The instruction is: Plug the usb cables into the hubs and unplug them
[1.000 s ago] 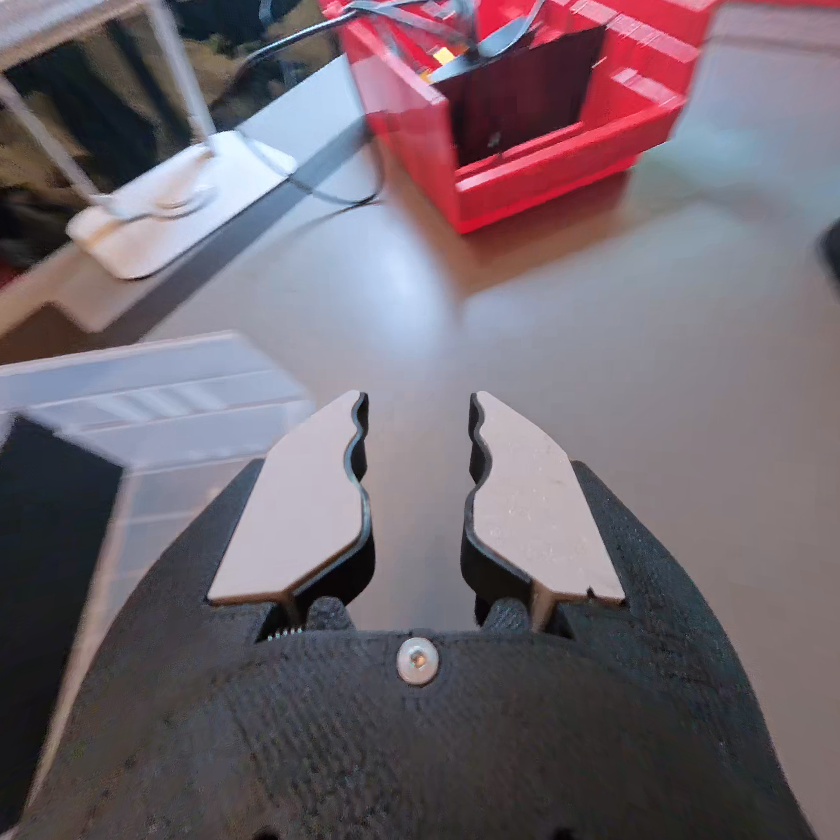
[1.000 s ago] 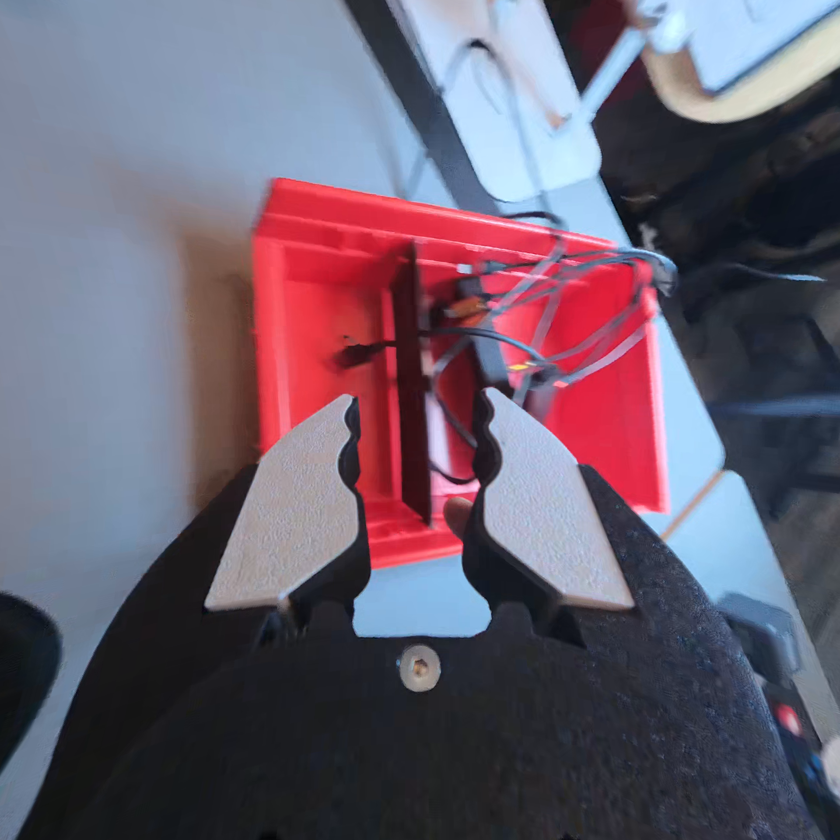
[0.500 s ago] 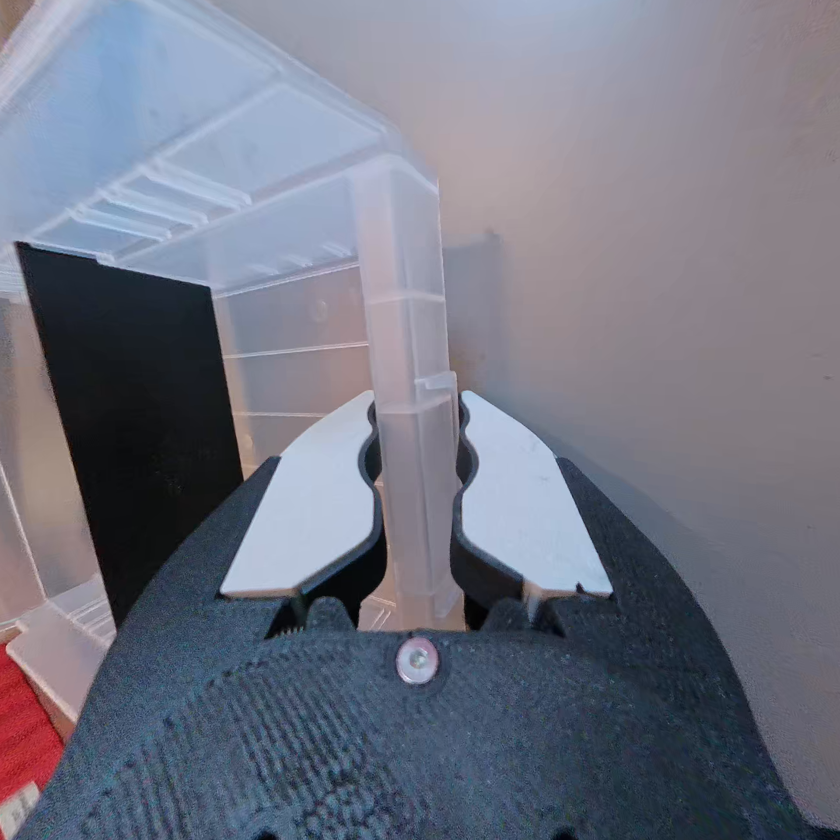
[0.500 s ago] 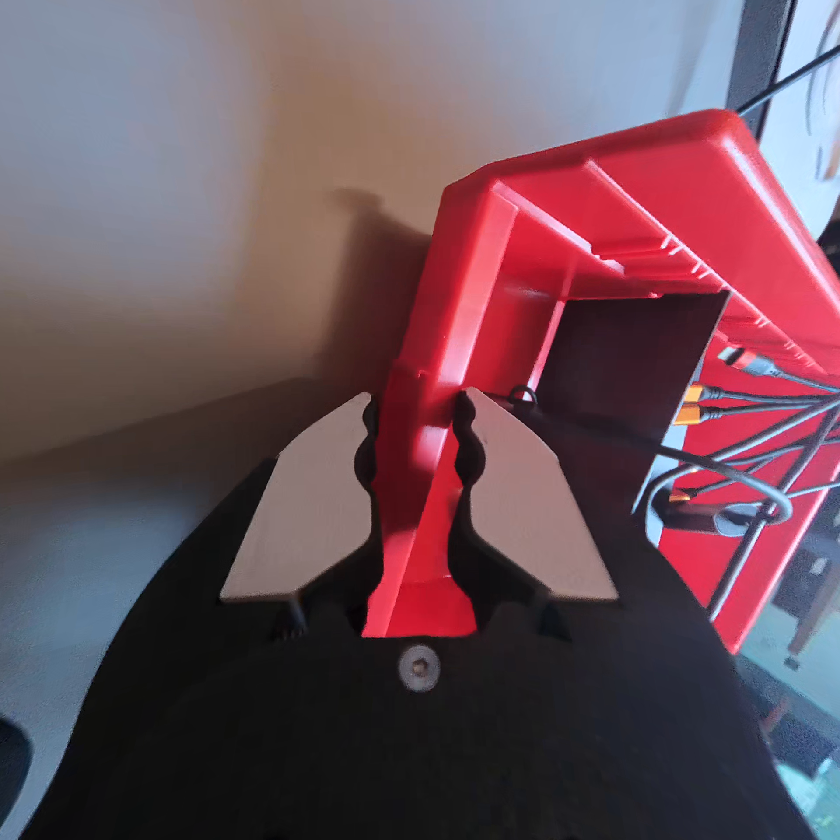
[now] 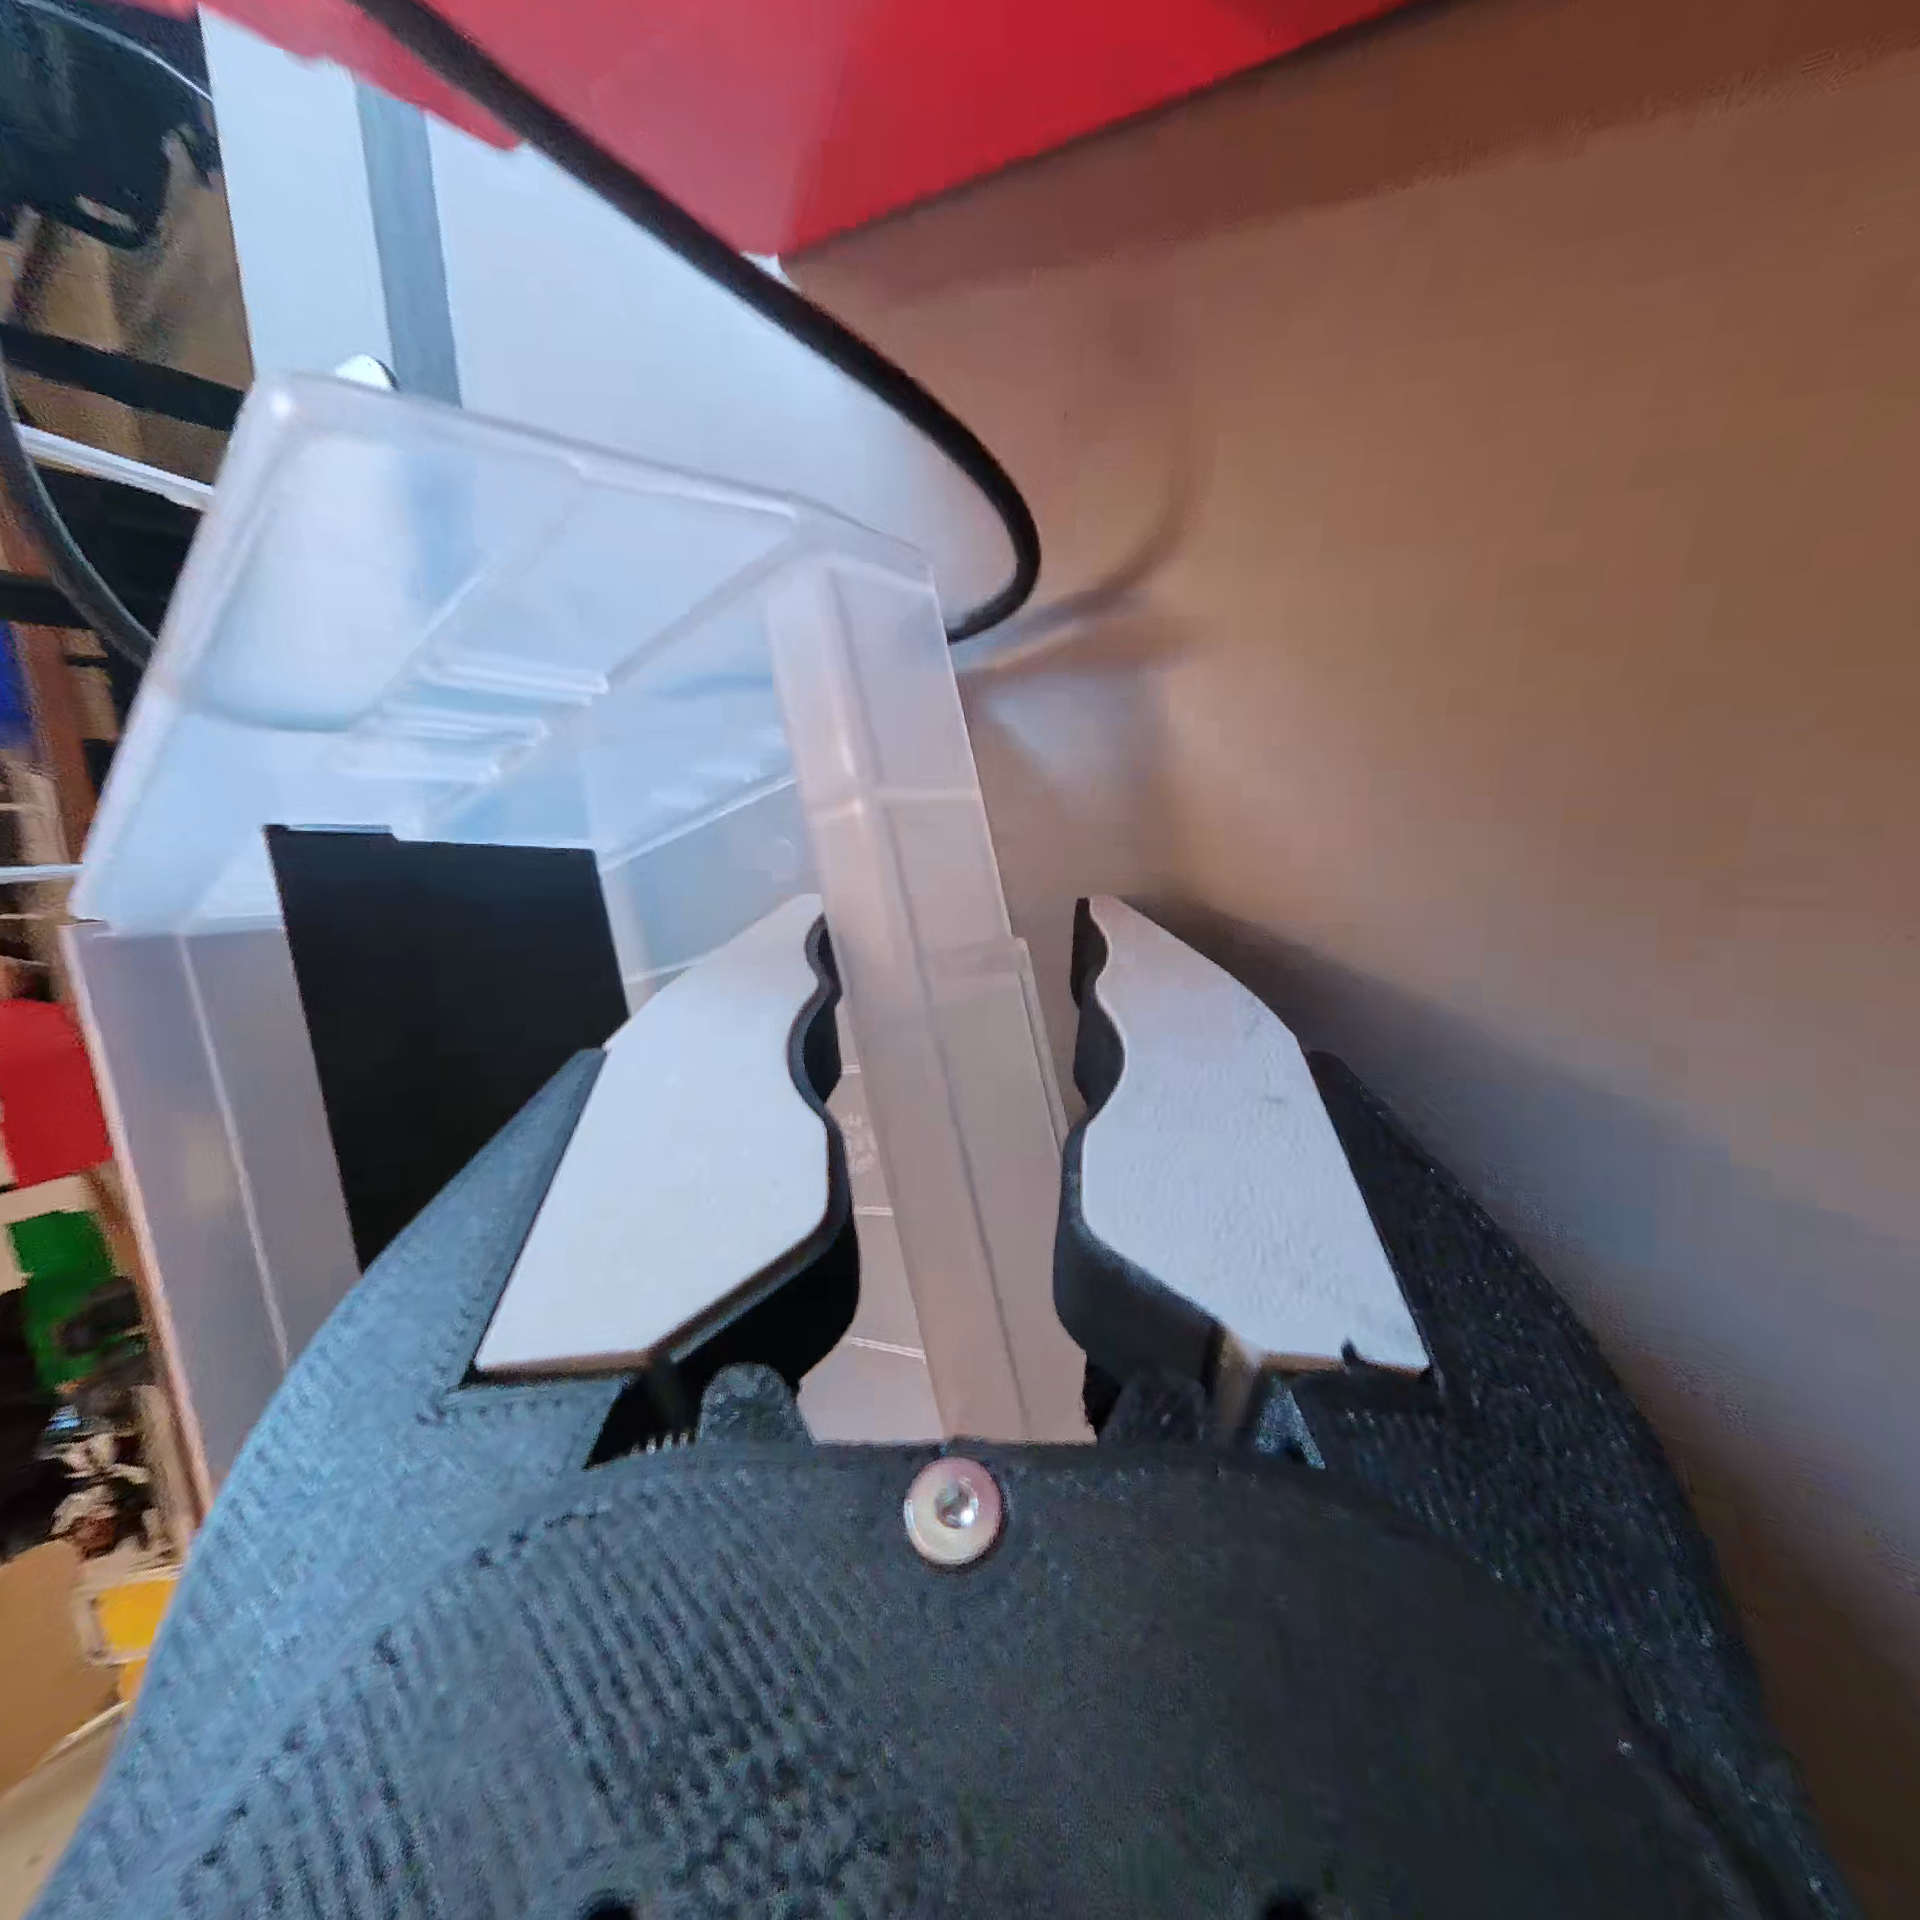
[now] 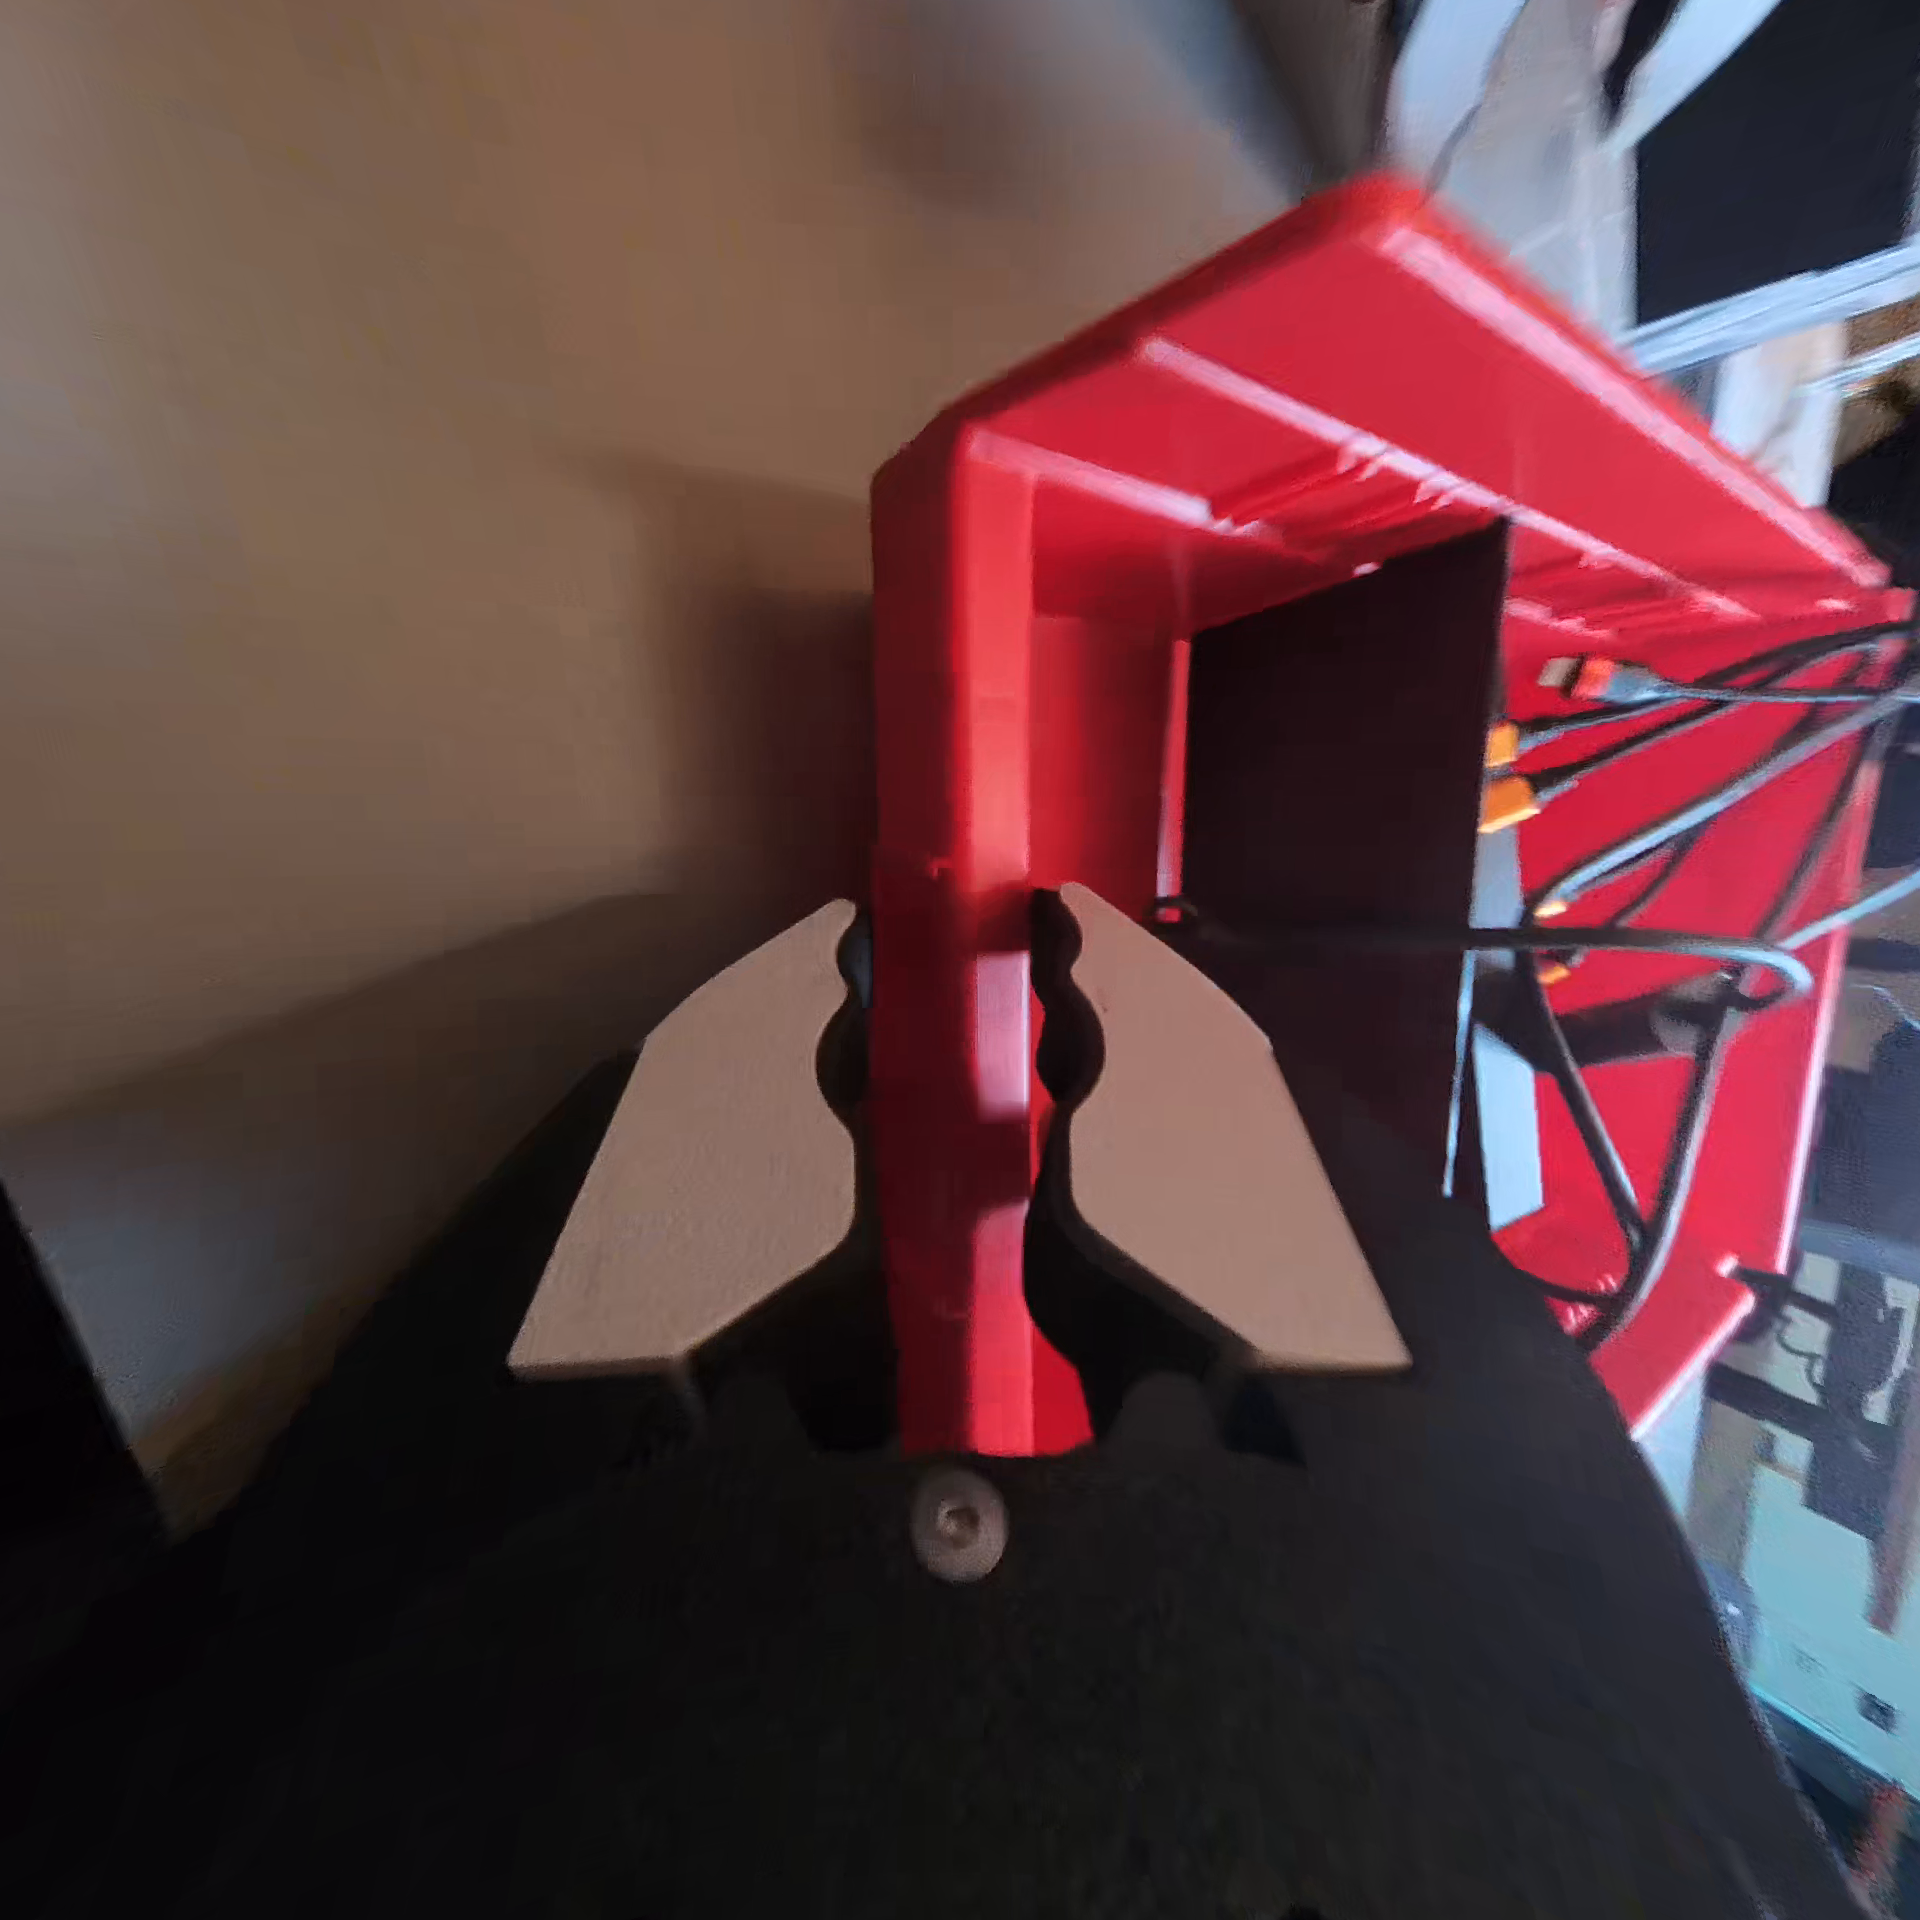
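Note:
My right gripper [image 6: 945, 914] is shut on the near wall of a red bin [image 6: 1143, 436]. Inside the bin stand a black divider panel [image 6: 1340, 810], several dark USB cables with orange plugs [image 6: 1507, 800] and a pale grey piece [image 6: 1496, 1132] that may be a hub. My left gripper [image 5: 951, 935] straddles the corner wall of a clear plastic bin [image 5: 904, 831]. Its left finger touches the wall and a gap shows at the right finger. A black panel [image 5: 447, 1018] stands inside the clear bin. No plug is in either gripper.
The red bin [image 5: 935, 104] also fills the top of the left wrist view, with a black cable [image 5: 831, 343] curving from under it. The beige table [image 5: 1507, 727] lies to the right of the clear bin. Room clutter shows blurred beyond the table's edges. My hands' fingertips stand some 25 cm from each other.
The right gripper has closed tighter on the red bin's wall. The left gripper's fingers have spread a little around the clear bin's corner. Both views have tilted and the red bin has come into the left view.

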The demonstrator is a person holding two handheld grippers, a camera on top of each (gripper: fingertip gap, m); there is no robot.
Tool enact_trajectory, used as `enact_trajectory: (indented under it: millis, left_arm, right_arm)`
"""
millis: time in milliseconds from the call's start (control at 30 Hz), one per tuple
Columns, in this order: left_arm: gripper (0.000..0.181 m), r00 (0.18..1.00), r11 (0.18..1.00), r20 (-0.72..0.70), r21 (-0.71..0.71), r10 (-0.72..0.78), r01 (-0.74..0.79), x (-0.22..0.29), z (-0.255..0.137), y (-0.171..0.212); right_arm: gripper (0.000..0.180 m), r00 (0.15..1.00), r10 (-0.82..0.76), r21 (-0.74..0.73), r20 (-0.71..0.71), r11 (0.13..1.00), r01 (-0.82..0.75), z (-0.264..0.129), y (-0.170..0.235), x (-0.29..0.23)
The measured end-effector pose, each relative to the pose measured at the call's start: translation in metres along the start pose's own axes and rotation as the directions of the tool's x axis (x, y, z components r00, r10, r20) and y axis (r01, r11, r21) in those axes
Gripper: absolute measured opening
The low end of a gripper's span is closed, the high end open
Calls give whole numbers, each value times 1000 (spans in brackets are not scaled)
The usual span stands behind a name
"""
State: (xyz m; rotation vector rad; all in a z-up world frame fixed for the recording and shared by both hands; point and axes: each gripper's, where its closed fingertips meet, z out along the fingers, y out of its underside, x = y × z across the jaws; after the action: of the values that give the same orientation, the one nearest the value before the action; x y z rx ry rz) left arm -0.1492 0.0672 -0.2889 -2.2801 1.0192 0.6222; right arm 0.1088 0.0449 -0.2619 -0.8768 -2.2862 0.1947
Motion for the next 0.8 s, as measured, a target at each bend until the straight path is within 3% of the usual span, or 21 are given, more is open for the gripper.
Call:
enact_trajectory:
  millis: [100,167,200,267,333,433,500,533,633,800]
  left_arm:
    - [40,993,1000,116,22,0,-3,-5,-22,0]
    - [40,979,989,158,94,-128,115,-4,-52,-8]
    - [42,963,960,103,158,-250,232,4,-69,-19]
    - [42,848,801,-133,281,-513,528,33,-100,-52]
    - [46,695,608,-363,337,-621,719,68,-128,-94]
    - [54,582,437,-377,405,-721,803,94,-131,-137]
    - [53,538,394,-332,412,-775,822,100,-111,-155]
    - [48,524,389,-310,405,-793,827,101,-99,-161]
    - [31,559,460,-110,452,-822,765,85,-84,-152]
    - [22,564,432,-140,504,-814,748,76,-108,-158]
  right_arm:
    - [34,981,195,219,-13,958,-187,-40,-28,8]
    - [34,919,384,362,-85,872,-331,-76,-23,35]
    - [34,860,497,415,-118,811,-412,-91,-9,49]
    - [39,690,704,453,-171,678,-579,-106,39,66]
    - [54,526,825,437,-207,559,-705,-100,89,62]
    - [58,385,916,461,-117,393,-795,-71,108,48]
    - [46,383,915,431,-130,399,-809,-49,111,49]
    - [23,391,907,421,-157,419,-804,-43,111,53]
    - [18,422,861,429,-282,507,-747,-50,110,63]
    - [14,456,796,465,-397,603,-648,-80,96,60]
